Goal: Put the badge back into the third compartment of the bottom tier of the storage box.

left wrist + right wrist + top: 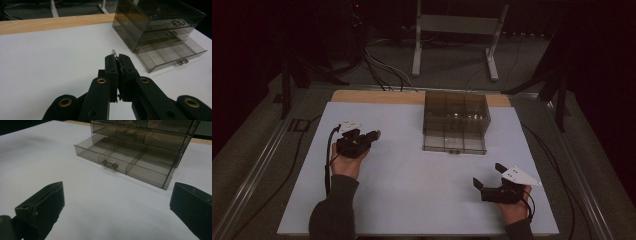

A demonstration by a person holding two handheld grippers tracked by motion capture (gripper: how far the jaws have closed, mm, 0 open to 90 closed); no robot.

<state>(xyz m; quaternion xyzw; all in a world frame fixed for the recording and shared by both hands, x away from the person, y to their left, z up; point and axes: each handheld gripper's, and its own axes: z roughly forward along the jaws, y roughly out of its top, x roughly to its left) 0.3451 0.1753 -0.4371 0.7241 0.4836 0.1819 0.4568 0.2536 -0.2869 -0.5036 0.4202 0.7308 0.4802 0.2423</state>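
Metal glints at the tip of the left tool (117,58), clamped tight on a tiny, thin, light piece (114,52), slippery enough to want firm pinching. The right tool (116,202) gapes empty over the matte white bench (402,190). Beyond stands a smoky, rigid plastic drawer box (456,120), bottom drawer (125,160) out.

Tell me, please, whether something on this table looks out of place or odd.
Only the bottom drawer of the smoky plastic drawer box stands pulled out; the upper drawers are shut. Nothing looks spilled or damaged.
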